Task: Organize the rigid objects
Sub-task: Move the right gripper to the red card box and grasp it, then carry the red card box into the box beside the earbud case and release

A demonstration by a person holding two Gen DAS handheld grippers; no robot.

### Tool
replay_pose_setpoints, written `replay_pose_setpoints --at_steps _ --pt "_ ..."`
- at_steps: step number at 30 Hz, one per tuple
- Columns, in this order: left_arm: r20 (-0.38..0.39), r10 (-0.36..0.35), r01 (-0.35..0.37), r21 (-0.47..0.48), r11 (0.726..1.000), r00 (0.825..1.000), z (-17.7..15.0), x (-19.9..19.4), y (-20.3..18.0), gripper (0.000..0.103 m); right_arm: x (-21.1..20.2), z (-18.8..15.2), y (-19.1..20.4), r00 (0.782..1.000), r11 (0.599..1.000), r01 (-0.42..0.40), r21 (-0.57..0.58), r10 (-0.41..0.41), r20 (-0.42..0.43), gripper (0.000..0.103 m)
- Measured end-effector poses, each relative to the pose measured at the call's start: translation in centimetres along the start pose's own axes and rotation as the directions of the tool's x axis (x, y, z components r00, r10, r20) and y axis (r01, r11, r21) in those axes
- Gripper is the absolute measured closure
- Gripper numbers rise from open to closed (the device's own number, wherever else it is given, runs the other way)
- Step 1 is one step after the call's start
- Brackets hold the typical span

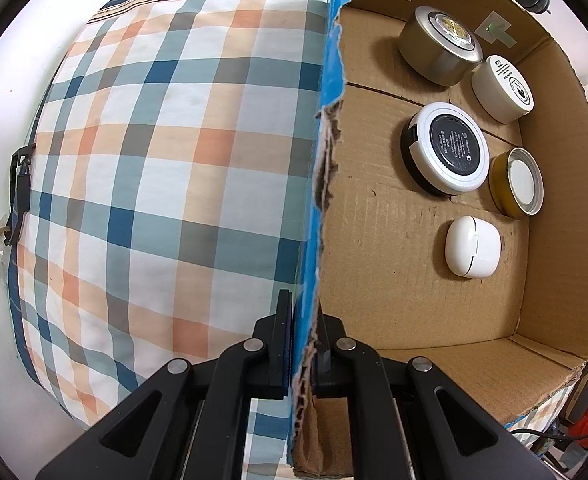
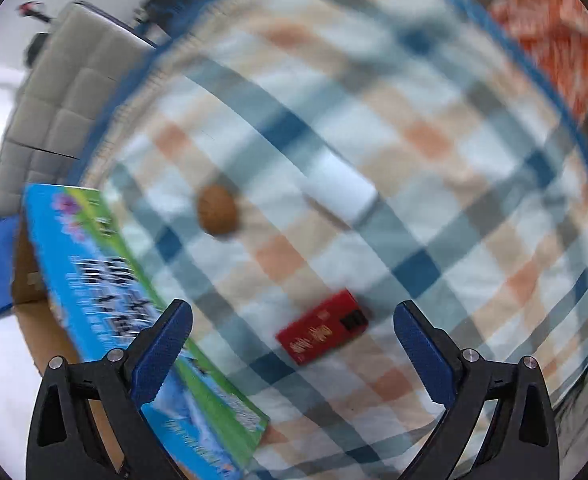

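My left gripper [image 1: 303,344] is shut on the torn wall of a cardboard box [image 1: 378,216]. Inside the box lie a silver tin [image 1: 438,46], a white jar [image 1: 502,88], a black-and-white round case [image 1: 448,148], an amber jar [image 1: 516,182] and a white earbud case [image 1: 472,247]. My right gripper [image 2: 294,346] is open and empty above the plaid bedding [image 2: 414,160]. A red box [image 2: 322,332] lies just ahead between its fingers. A brown round object [image 2: 217,216] and a white block [image 2: 342,192] lie farther off. The right wrist view is blurred.
The box's blue-green printed outer side [image 2: 134,312] runs along the left of the right gripper. The plaid bedding [image 1: 166,160] lies left of the box. A grey padded headboard [image 2: 54,100] and an orange cloth [image 2: 550,32] sit at the edges.
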State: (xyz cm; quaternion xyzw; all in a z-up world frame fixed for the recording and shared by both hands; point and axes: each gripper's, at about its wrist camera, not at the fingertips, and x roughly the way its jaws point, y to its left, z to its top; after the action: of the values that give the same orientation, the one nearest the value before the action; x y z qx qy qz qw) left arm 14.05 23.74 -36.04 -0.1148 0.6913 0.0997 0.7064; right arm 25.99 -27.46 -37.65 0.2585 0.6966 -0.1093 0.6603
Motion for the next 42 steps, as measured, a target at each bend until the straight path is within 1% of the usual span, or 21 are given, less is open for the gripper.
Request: replay_pose_setpoints --at_steps 3,5,8,10,12,13,16,18,19,20,21,24,25,26,28,29,30,33,36,39,42 --pt "-0.001 0.0 0.0 0.001 1.0 1.0 0.0 0.0 0.0 0.099 2.9 -0.5 -1.0 0.996 0.999 0.014 0.029 -0.012 -0.086 0.017" --pt "-0.002 0.002 -0.002 0.004 1.0 1.0 -0.1 0.0 0.0 0.099 4.6 -0.9 -1.5 0.992 0.998 -0.005 0.063 0.013 -0.124 0.033" --pt "-0.003 0.002 -0.002 0.002 1.0 1.0 0.0 0.0 0.0 0.099 6.2 -1.2 -1.5 0.989 0.998 0.026 0.058 -0.018 -0.144 0.046" --pt "-0.004 0.002 -0.002 0.001 1.0 1.0 0.1 0.0 0.0 0.099 6.2 -1.3 -0.8 0.992 0.998 0.055 0.006 -0.054 -0.113 0.049" --pt "-0.005 0.003 -0.003 0.003 1.0 1.0 0.1 0.0 0.0 0.099 6.1 -1.4 1.0 0.988 0.983 0.12 -0.137 -0.132 -0.083 0.054" --pt "-0.005 0.003 -0.003 0.004 1.0 1.0 0.1 0.0 0.0 0.099 6.1 -1.5 2.0 0.982 0.961 0.166 -0.22 -0.182 -0.056 0.056" --pt "-0.007 0.001 -0.001 0.001 1.0 1.0 0.2 0.0 0.1 0.099 6.4 -2.4 5.4 0.951 0.833 0.287 -0.473 -0.308 0.034 0.055" --pt "-0.007 0.001 -0.001 0.001 1.0 1.0 0.3 0.0 0.1 0.099 6.1 -2.6 6.2 0.94 0.8 0.328 -0.503 -0.331 0.087 0.043" --pt "-0.007 0.001 -0.001 0.001 1.0 1.0 0.3 0.0 0.1 0.099 5.9 -2.5 6.2 0.943 0.813 0.321 -0.486 -0.32 0.086 0.025" --pt "-0.007 0.002 -0.002 0.002 1.0 1.0 0.3 0.1 0.1 0.099 5.7 -2.2 5.8 0.956 0.853 0.284 -0.438 -0.286 0.062 0.016" --pt "-0.007 0.002 -0.002 0.002 1.0 1.0 0.3 0.0 0.1 0.099 5.7 -1.8 5.1 0.97 0.898 0.232 -0.374 -0.243 0.019 0.016" --pt "-0.009 0.001 -0.001 0.0 1.0 1.0 0.4 0.1 0.2 0.099 6.7 -1.0 3.2 0.98 0.962 0.166 -0.217 -0.186 -0.072 0.016" --pt "-0.009 0.002 -0.002 0.001 1.0 1.0 0.4 0.1 0.2 0.099 7.0 -0.8 2.8 0.98 0.967 0.161 -0.196 -0.18 -0.081 0.017" --pt "-0.01 0.002 -0.002 0.001 1.0 1.0 0.4 0.1 0.2 0.099 7.3 -0.7 2.7 0.984 0.972 0.144 -0.184 -0.161 -0.081 0.029" --pt "-0.01 -0.001 0.001 -0.001 1.0 1.0 0.4 0.1 0.2 0.099 7.4 -0.9 3.5 0.975 0.947 0.204 -0.249 -0.22 -0.037 0.042" --pt "-0.011 -0.003 0.003 -0.003 1.0 1.0 0.4 0.1 0.2 0.099 7.3 -1.1 4.3 0.97 0.923 0.23 -0.308 -0.245 -0.009 0.055" --pt "-0.011 -0.002 0.002 -0.003 1.0 1.0 0.4 0.2 0.2 0.099 7.2 -1.4 5.3 0.961 0.888 0.262 -0.379 -0.277 0.016 0.061" --pt "-0.01 0.001 -0.001 -0.003 1.0 1.0 0.4 0.2 0.2 0.099 7.1 -1.7 6.6 0.951 0.827 0.289 -0.482 -0.306 0.045 0.062" --pt "-0.011 -0.001 0.001 -0.007 1.0 1.0 0.5 0.3 0.2 0.099 6.1 -1.0 5.5 0.968 0.897 0.242 -0.37 -0.246 0.036 0.054" --pt "-0.012 0.002 -0.002 -0.003 1.0 1.0 0.4 0.4 0.1 0.099 6.7 0.5 3.3 0.98 0.954 0.177 -0.242 -0.193 -0.045 0.049" --pt "-0.011 0.002 -0.002 -0.006 1.0 1.0 0.4 0.5 0.0 0.099 6.7 0.8 3.6 0.977 0.944 0.203 -0.261 -0.214 -0.014 0.05"
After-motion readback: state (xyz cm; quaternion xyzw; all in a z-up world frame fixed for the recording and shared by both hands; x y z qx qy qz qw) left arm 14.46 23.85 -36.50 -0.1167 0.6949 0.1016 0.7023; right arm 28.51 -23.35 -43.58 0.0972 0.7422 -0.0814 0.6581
